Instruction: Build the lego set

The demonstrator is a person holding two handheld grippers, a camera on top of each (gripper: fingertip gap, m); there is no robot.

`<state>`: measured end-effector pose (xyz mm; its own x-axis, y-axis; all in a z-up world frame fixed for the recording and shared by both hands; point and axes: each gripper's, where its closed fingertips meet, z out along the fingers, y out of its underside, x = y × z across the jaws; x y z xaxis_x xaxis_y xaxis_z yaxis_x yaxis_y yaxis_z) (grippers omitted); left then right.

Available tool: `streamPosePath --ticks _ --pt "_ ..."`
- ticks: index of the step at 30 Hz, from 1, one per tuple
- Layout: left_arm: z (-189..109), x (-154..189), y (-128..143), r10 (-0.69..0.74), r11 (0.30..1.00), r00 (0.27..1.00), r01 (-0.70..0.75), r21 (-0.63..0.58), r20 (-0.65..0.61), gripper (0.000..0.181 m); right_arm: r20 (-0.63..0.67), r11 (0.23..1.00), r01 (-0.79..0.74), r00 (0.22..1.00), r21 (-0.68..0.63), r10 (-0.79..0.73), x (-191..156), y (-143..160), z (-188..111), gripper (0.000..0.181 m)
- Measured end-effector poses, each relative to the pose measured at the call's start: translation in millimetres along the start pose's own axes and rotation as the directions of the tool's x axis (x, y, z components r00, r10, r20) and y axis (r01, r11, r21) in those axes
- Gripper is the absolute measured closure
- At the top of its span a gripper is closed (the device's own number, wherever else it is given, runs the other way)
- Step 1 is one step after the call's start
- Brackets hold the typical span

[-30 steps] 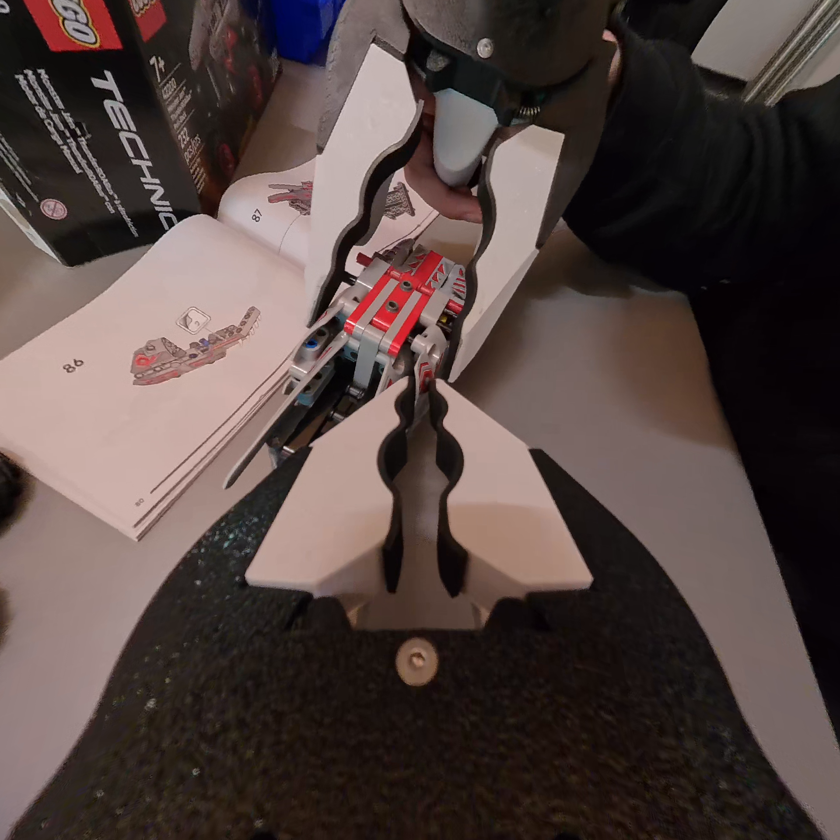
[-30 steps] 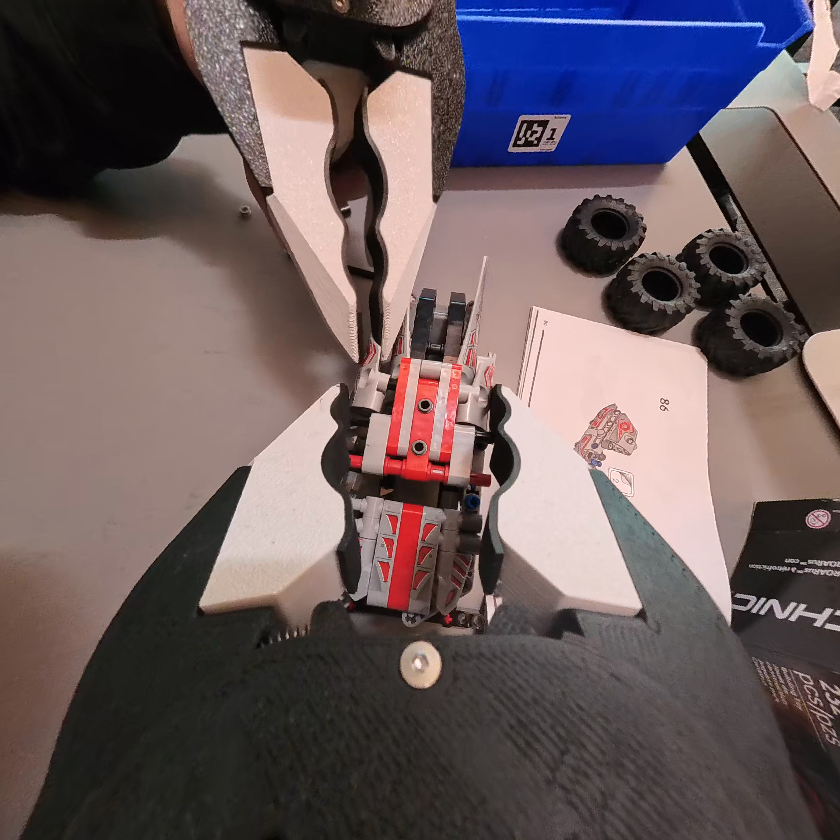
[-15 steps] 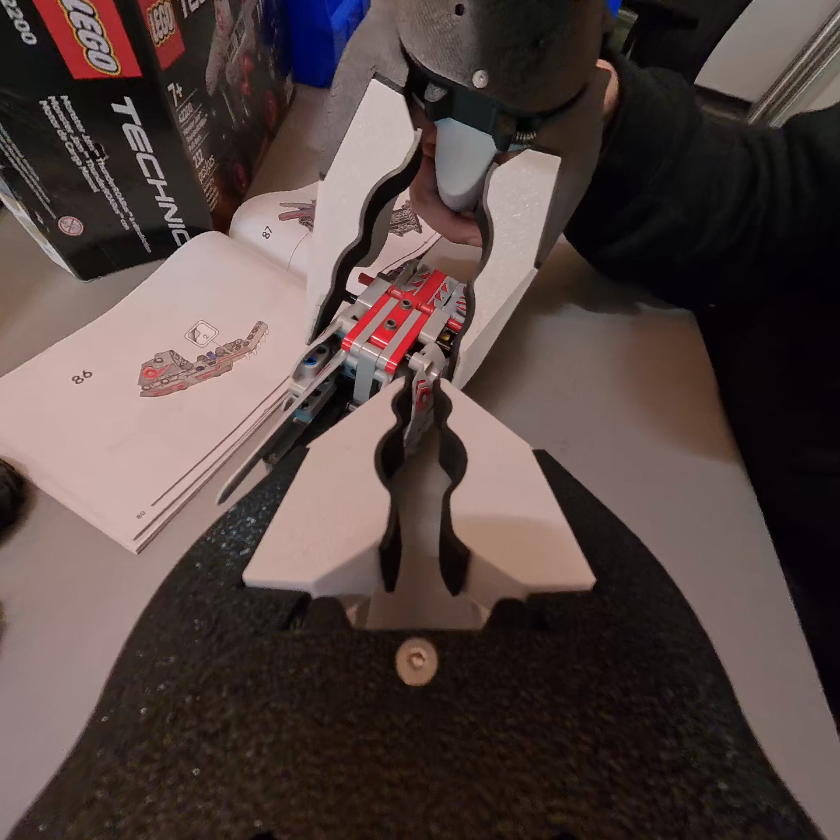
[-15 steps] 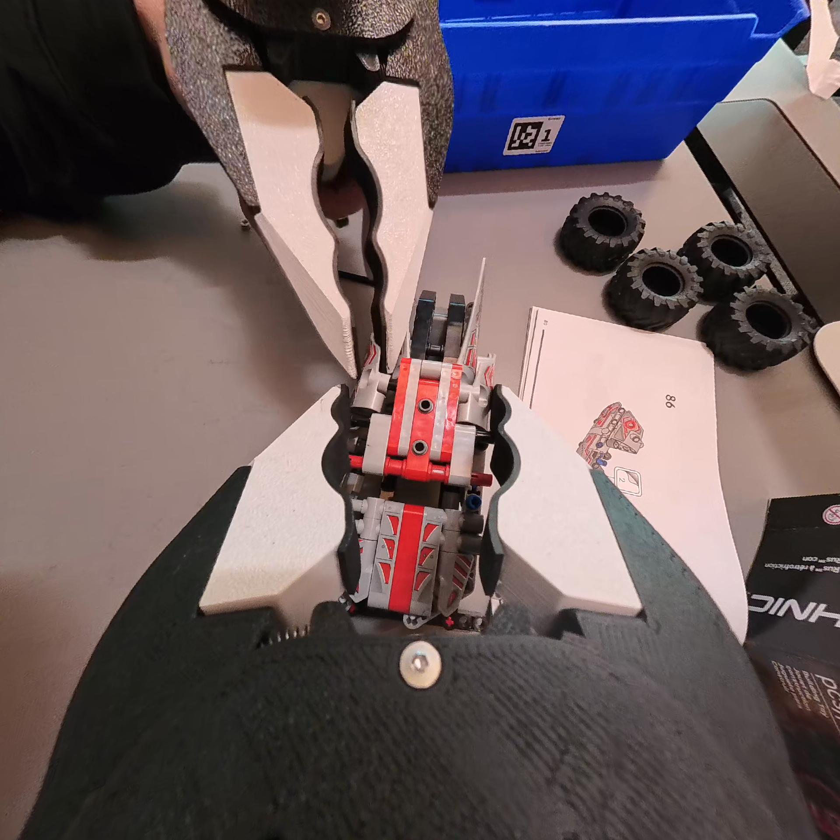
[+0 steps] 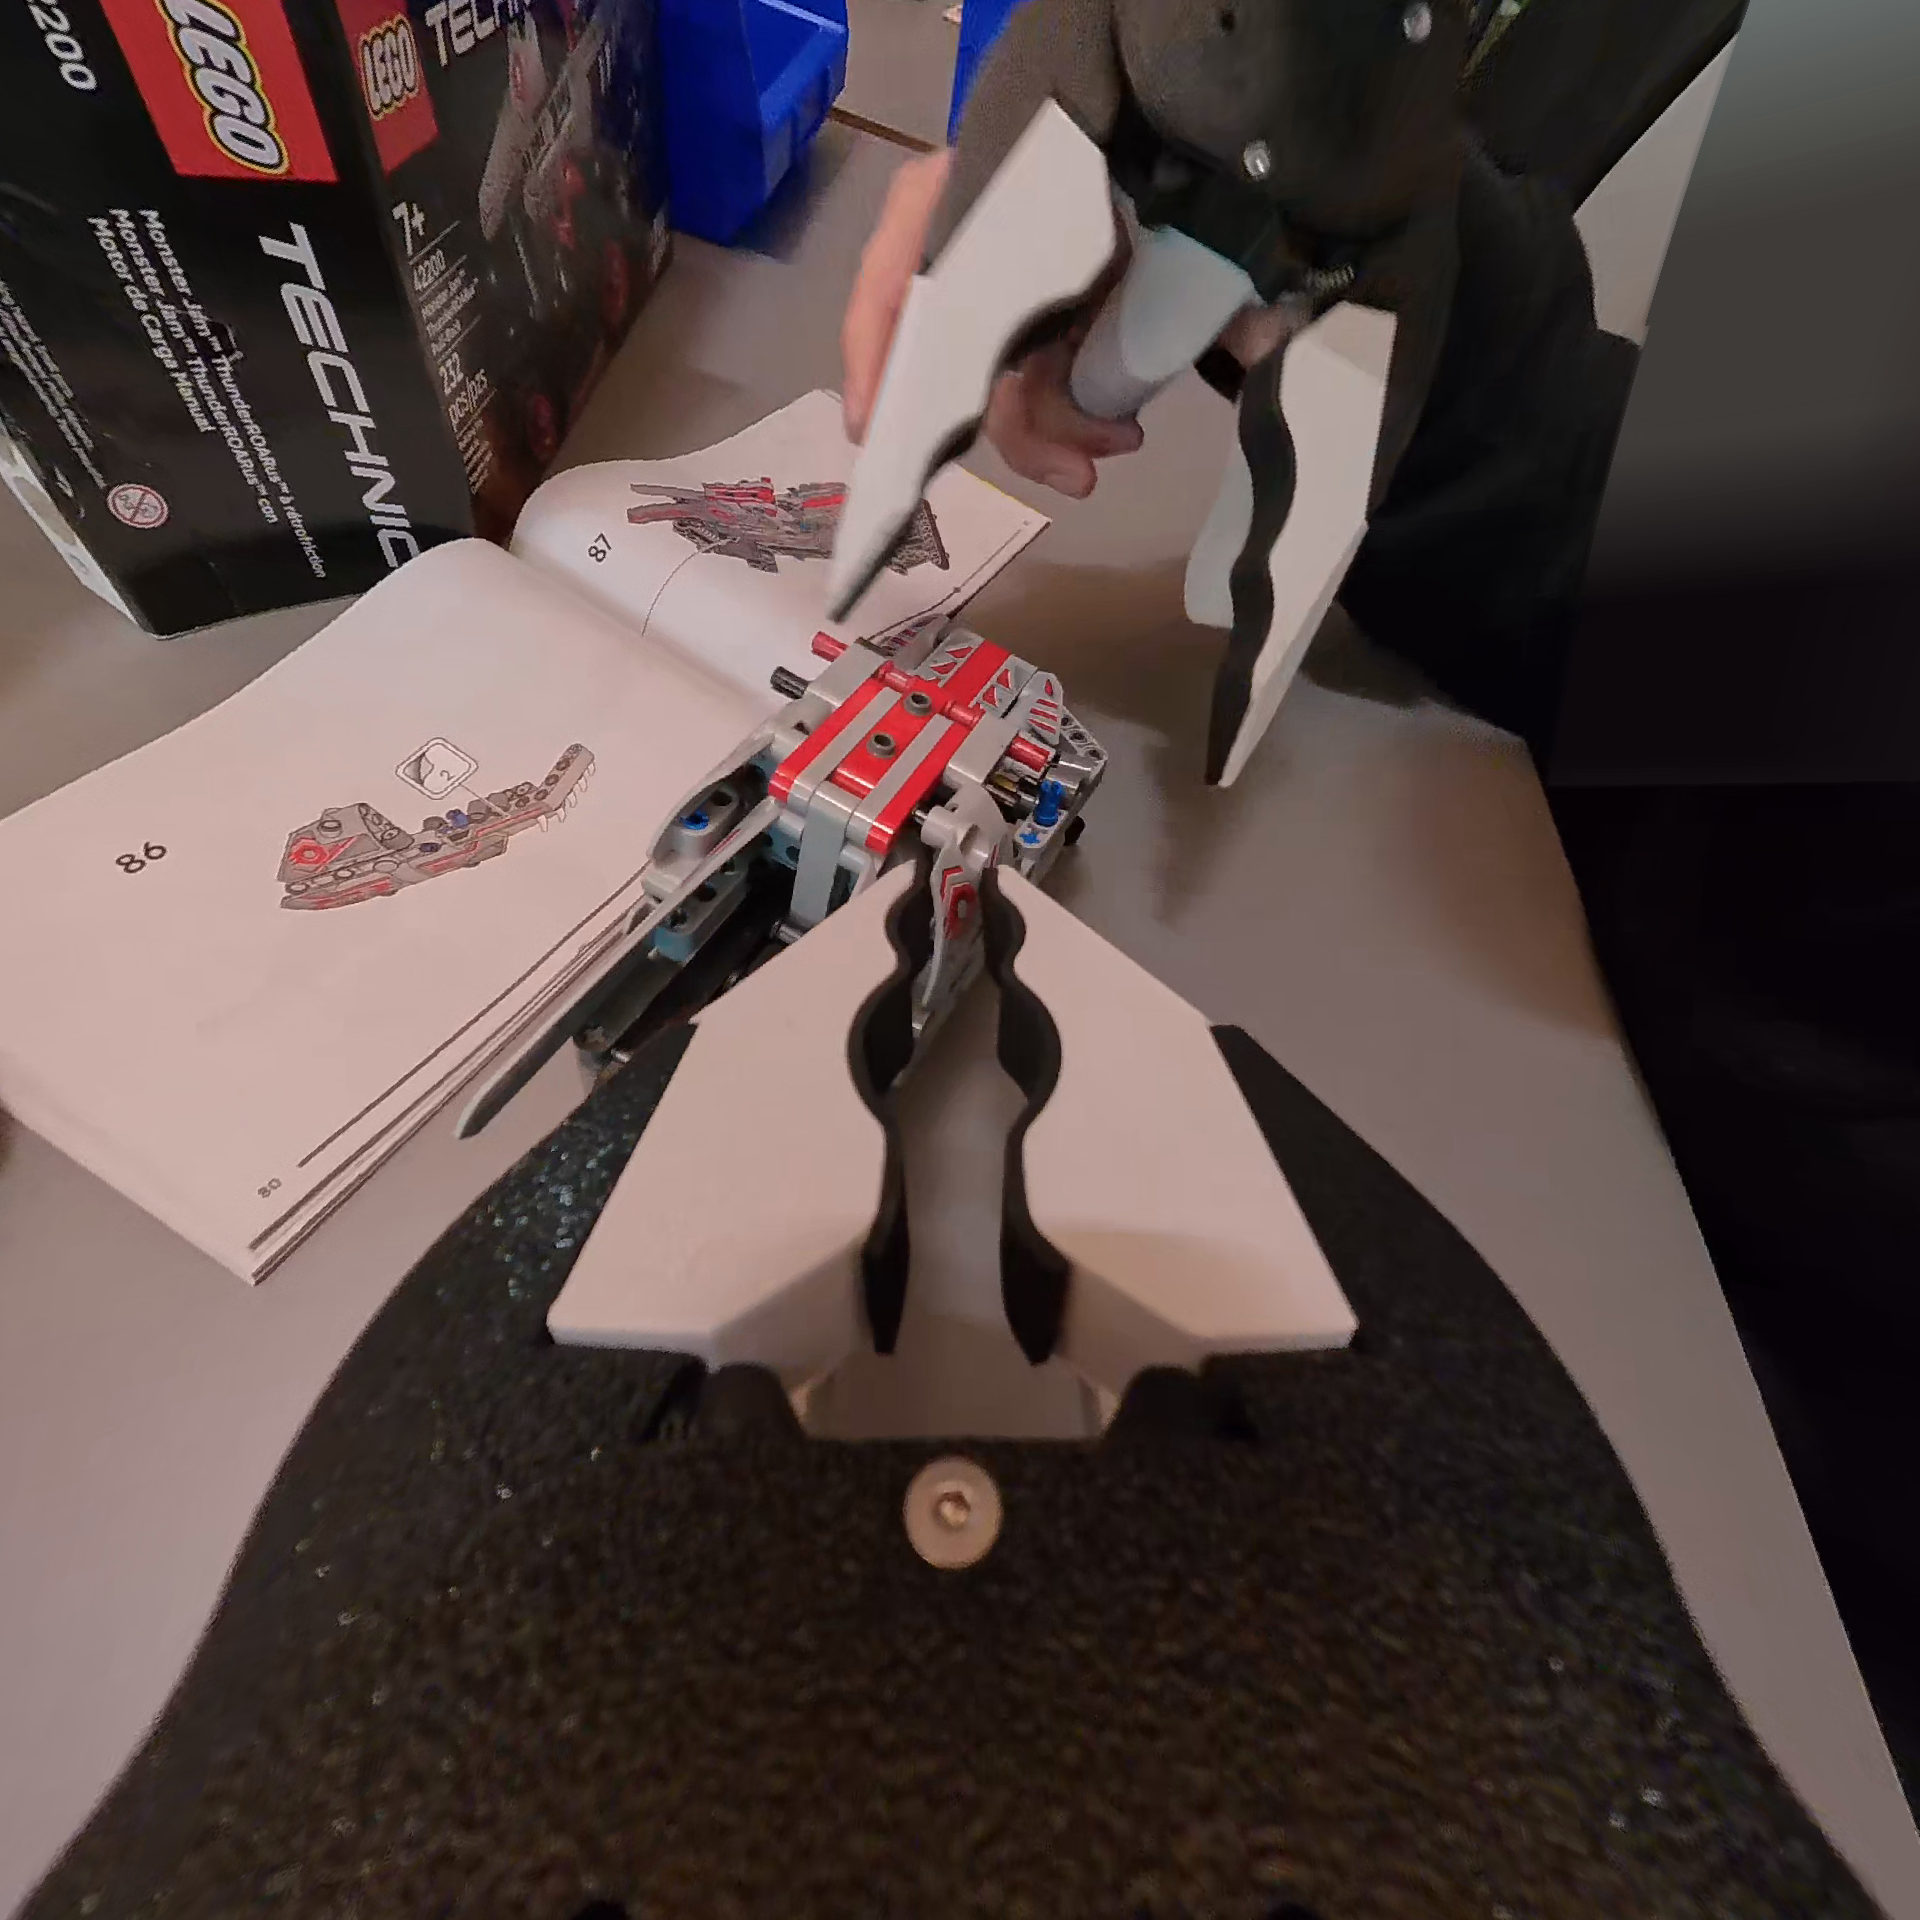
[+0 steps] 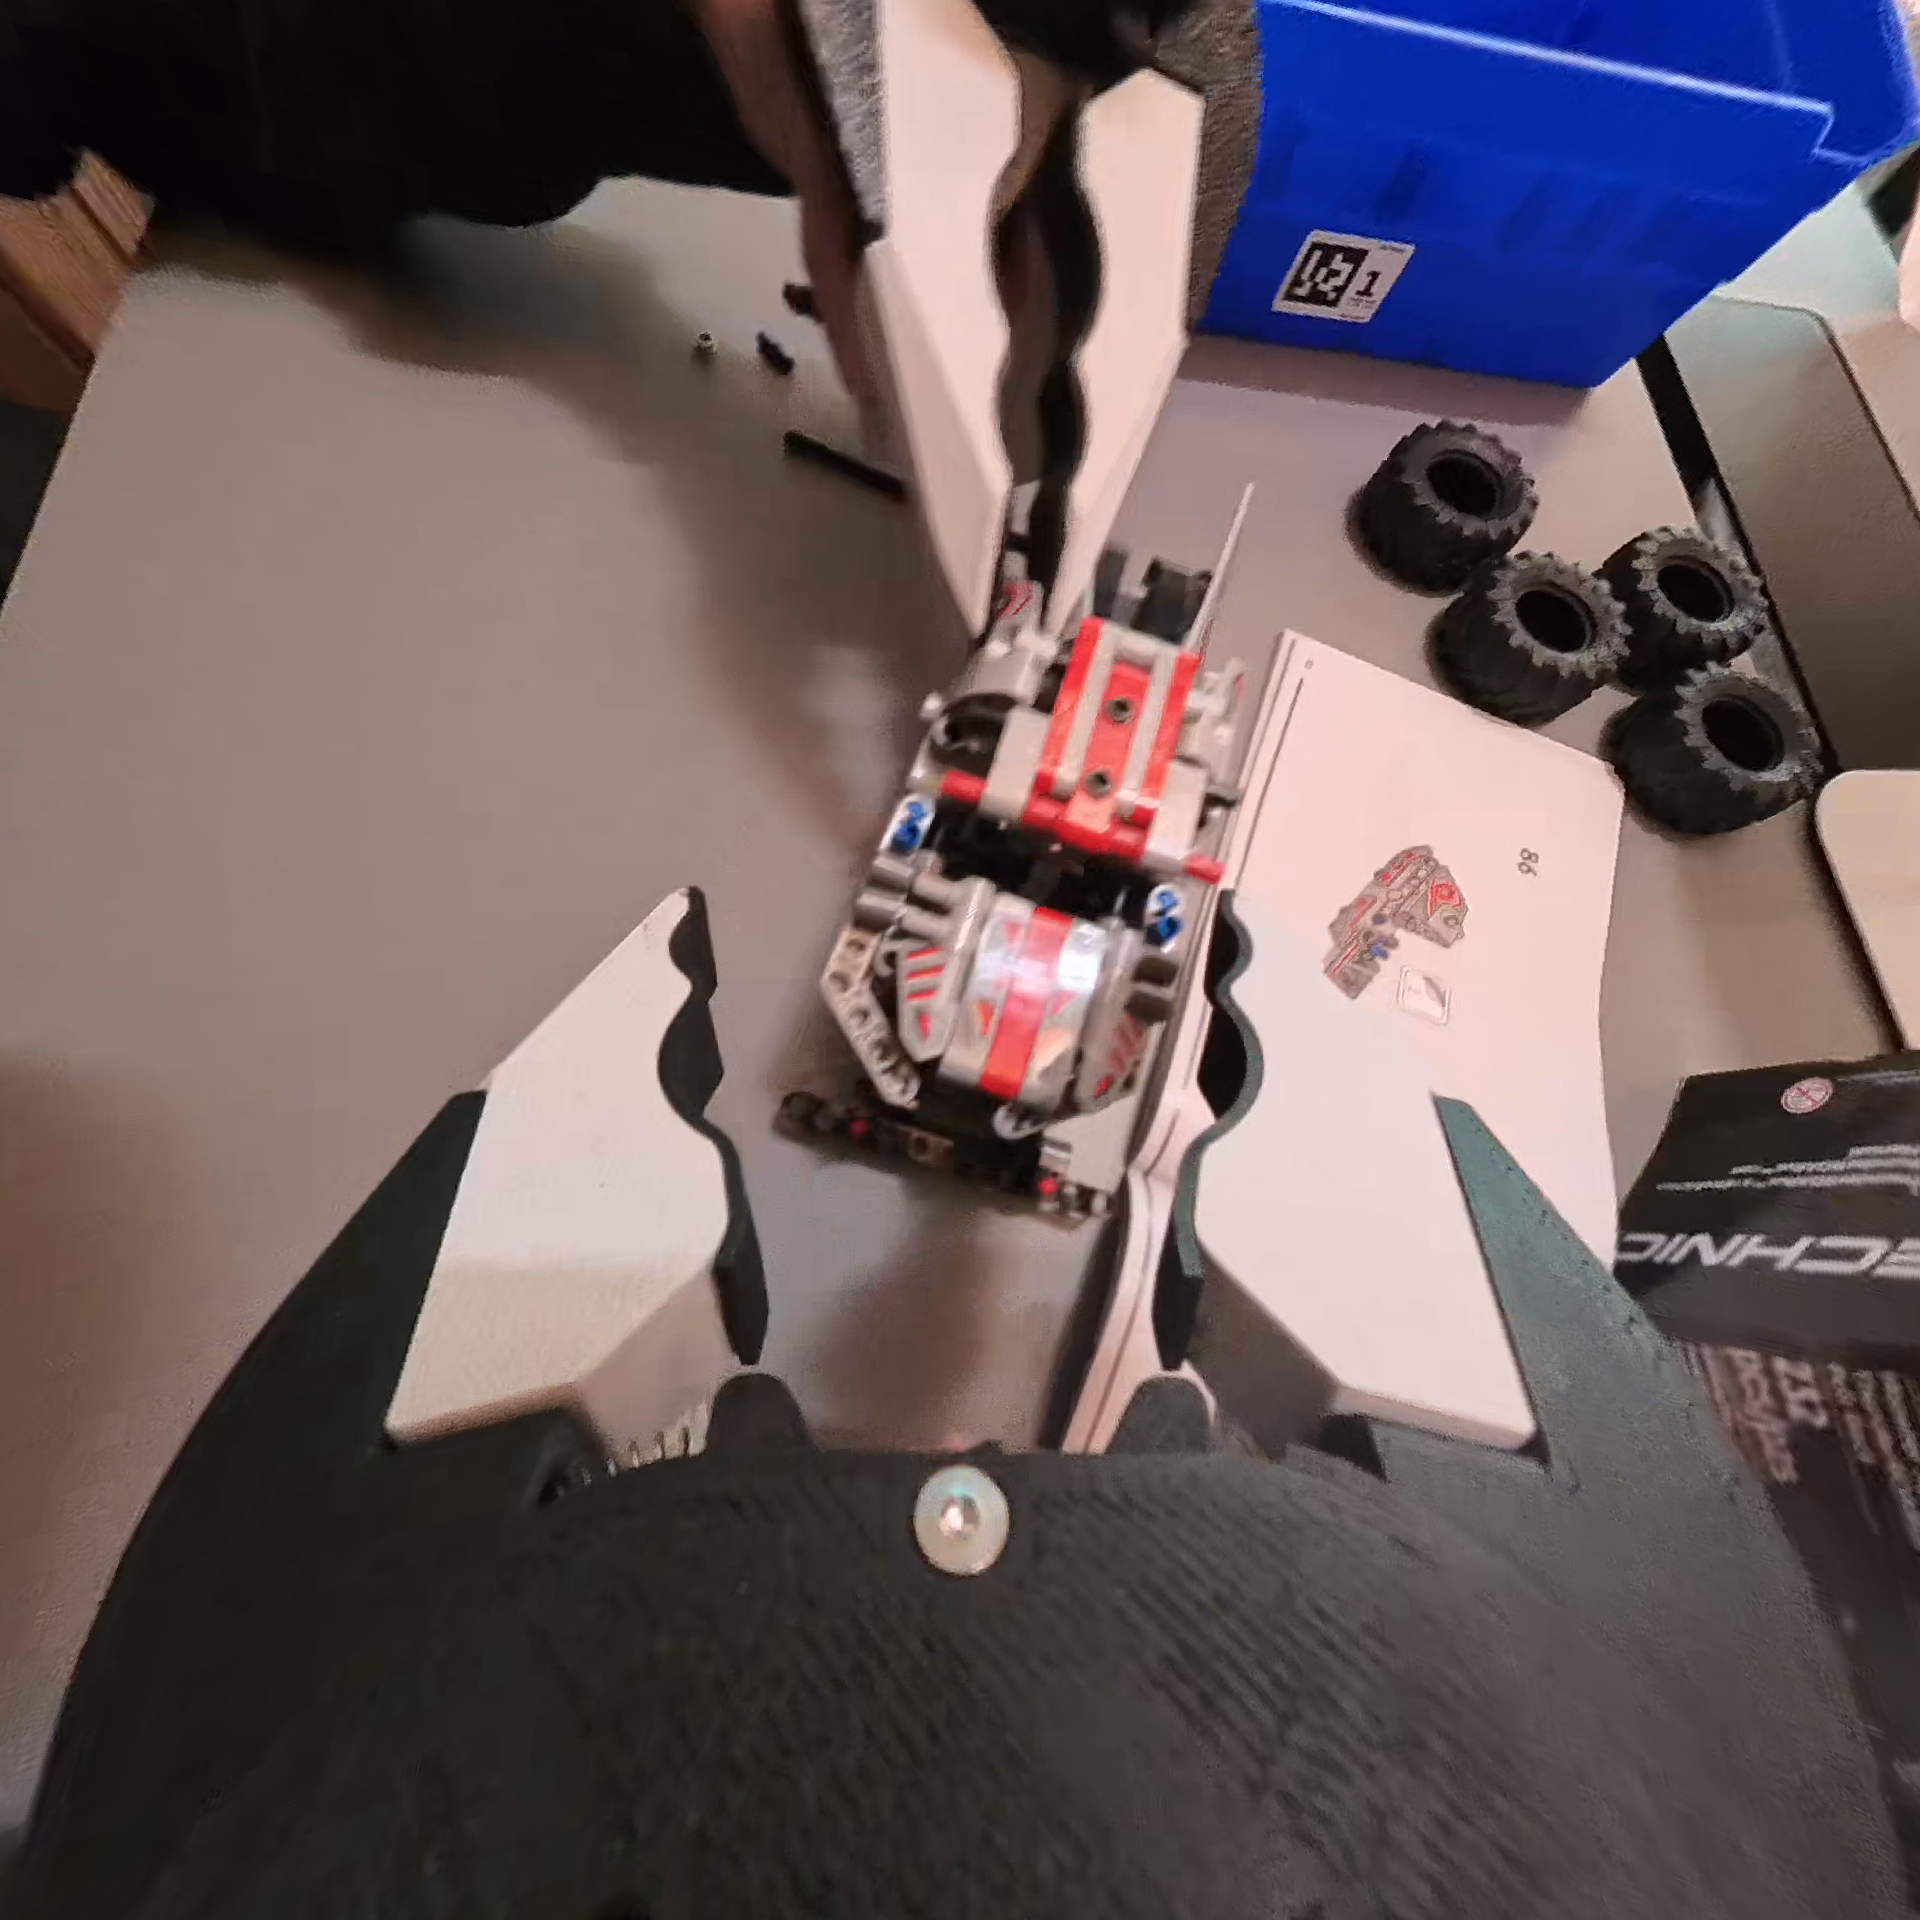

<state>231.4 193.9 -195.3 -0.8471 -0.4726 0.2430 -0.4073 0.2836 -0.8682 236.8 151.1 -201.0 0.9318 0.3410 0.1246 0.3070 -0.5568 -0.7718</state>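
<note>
On the grey surface, the left hand-held gripper pinches a grey fin of the half-built lego truck beside the open manual; the right hand-held gripper hangs wide apart, empty. A single-fin hold could snap it off.

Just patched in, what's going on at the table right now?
A person is building a red and grey lego truck body with two hand-held grippers. The left hand-held gripper is shut on a grey fin at one end of it. The right hand-held gripper is open, its fingers clear of the model. Four black tyres lie unmounted beside the open instruction booklet.
</note>
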Motion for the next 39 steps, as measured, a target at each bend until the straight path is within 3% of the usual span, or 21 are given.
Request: streamPosePath --ticks 4,7,10,13,16,18,22,25,29,31,35,39 --pt "-0.4 -0.7 -1.0 0.001 1.0 1.0 -0.001 0.01 0.005 0.174 -0.171 0.986 0.166 0.972 0.019 -0.161 -15.2 17.8 -0.3 0.093" --pt "-1.5 -0.8 -2.1 0.001 1.0 1.0 -0.001 0.011 0.013 0.167 -0.377 0.944 0.32 0.867 -0.079 -0.325 -2.6 29.1 -4.7 0.102" --pt "-7.4 -1.6 -8.3 0.056 0.998 0.995 -0.056 -0.003 0.082 0.159 -0.454 0.921 0.38 0.808 -0.083 -0.375 -0.7 28.8 -1.4 0.11" --pt "-18.7 -1.5 -15.4 0.199 0.98 0.955 -0.191 -0.057 0.221 0.154 -0.482 0.857 0.491 0.719 -0.158 -0.501 -1.3 30.1 2.2 0.115" --pt "-21.7 12.5 -22.7 0.393 0.918 0.851 -0.383 -0.101 0.348 0.156 -0.502 0.827 0.527 0.672 -0.193 -0.545 2.1 28.8 1.8 0.121" --pt "-4.4 33.2 -22.9 0.522 0.848 0.775 -0.515 -0.124 0.355 0.161 -0.534 0.825 0.546 0.658 -0.146 -0.531 1.9 20.5 0.0 0.125" --pt "29.0 37.0 3.1 0.79 0.613 0.522 -0.699 -0.369 0.322 0.157 -0.55 0.798 0.579 0.617 -0.168 -0.564 4.7 20.0 3.0 0.129" --pt "35.8 30.2 6.0 0.883 0.456 0.321 -0.76 -0.463 0.344 0.156 -0.536 0.789 0.58 0.609 -0.202 -0.585 6.9 27.7 4.7 0.128" --pt "45.5 30.7 7.0 0.919 0.335 0.154 -0.792 -0.51 0.364 0.157 -0.519 0.795 0.566 0.622 -0.22 -0.586 12.1 39.4 -10.4 0.123" --pt "45.5 28.3 5.6 0.923 0.285 0.07 -0.784 -0.551 0.379 0.156 -0.525 0.823 0.543 0.657 -0.168 -0.541 14.4 37.6 -24.2 0.126" --pt "47.6 32.0 2.0 0.884 0.373 0.14 -0.787 -0.492 0.446 0.158 -0.474 0.911 0.404 0.82 0.084 -0.32 -5.1 14.1 -29.3 0.135" --pt "40.2 26.0 -4.3 0.846 0.427 0.154 -0.769 -0.476 0.51 0.164 -0.511 0.954 0.228 0.854 0.195 -0.099 -7.0 -3.8 -26.2 0.144"
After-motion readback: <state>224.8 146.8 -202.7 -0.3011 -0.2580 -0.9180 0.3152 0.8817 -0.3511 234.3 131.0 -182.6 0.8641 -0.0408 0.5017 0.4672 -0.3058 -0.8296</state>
